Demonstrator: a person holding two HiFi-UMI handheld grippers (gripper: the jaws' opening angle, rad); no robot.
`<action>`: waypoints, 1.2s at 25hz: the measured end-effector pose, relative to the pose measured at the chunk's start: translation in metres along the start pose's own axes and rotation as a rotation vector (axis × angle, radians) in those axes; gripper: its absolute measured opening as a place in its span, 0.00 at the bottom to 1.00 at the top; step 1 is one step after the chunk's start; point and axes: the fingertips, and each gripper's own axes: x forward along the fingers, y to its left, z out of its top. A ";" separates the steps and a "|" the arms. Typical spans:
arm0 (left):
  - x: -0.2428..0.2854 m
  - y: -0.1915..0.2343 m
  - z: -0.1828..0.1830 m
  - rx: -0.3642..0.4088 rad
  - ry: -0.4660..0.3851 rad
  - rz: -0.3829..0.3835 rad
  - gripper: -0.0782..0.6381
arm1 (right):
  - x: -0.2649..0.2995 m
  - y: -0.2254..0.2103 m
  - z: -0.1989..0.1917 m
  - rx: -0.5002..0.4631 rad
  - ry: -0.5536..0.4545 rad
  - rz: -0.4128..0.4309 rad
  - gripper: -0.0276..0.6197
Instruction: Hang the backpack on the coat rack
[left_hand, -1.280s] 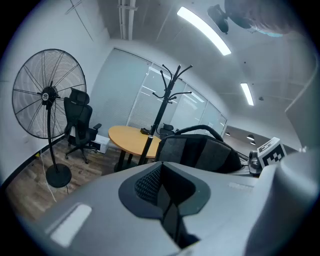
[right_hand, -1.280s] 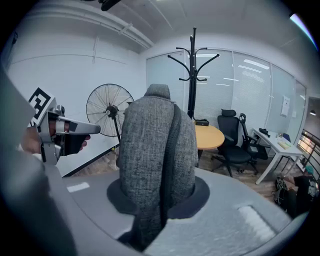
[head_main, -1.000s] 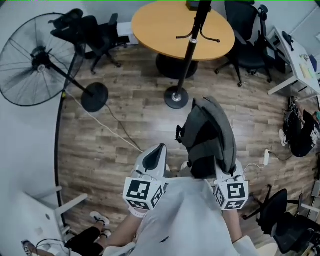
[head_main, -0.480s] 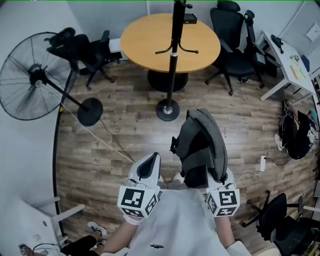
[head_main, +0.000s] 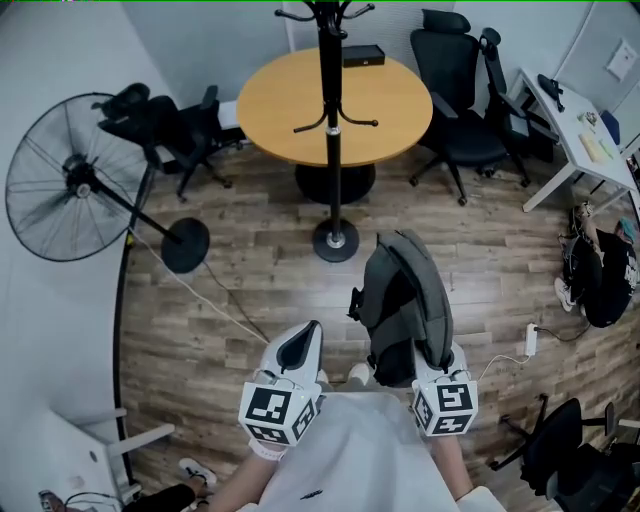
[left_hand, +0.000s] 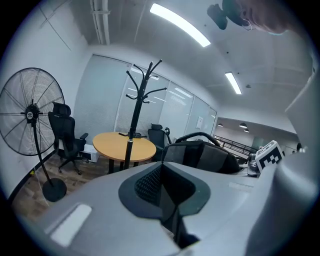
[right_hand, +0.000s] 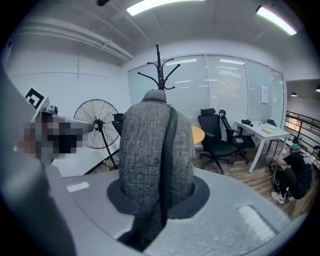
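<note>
**Head view:** A person stands on a wood floor (head_main: 230, 290) with tongs in each hand. The right tongs (head_main: 438, 362) are clamped on the lower end of a grey backpack (head_main: 405, 295), which stands out in front of the person, clear of the floor. The left tongs (head_main: 300, 348) are closed and empty, just beside the backpack and apart from it. The black rack (head_main: 332, 130) stands ahead of the backpack, not touching it, its base on the floor in front of a round worktop (head_main: 290, 100). A fan (head_main: 70, 190) stands at left, a black chair (head_main: 465, 120) at right.

**Left gripper view:** The left tongs (left_hand: 166, 195) have their jaws together with nothing between them. Beyond them are the rack (left_hand: 135, 115), the worktop (left_hand: 122, 145) and the fan (left_hand: 30, 112). The backpack (left_hand: 200, 155) rises at right, with the right tongs' marker cube (left_hand: 267, 155) past it.

**Right gripper view:** The right tongs (right_hand: 156, 200) hold the backpack (right_hand: 157, 145) upright between their jaws, the pads pressed into its grey fabric on both sides. The hooks of the rack (right_hand: 160, 70) show above the backpack's top. The fan (right_hand: 97, 125) is at left, the chair (right_hand: 217, 135) and a white desk (right_hand: 262, 130) at right, where a person (right_hand: 292, 172) crouches on the floor.
</note>
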 end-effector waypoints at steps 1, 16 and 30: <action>0.002 -0.002 0.000 0.001 0.002 0.002 0.13 | 0.000 -0.002 0.000 -0.004 0.000 0.003 0.16; 0.048 -0.049 -0.014 -0.002 0.016 -0.014 0.13 | -0.006 -0.053 0.001 0.024 -0.040 0.023 0.16; 0.102 -0.008 0.007 -0.027 0.023 -0.027 0.13 | 0.042 -0.071 0.020 0.052 0.003 -0.011 0.17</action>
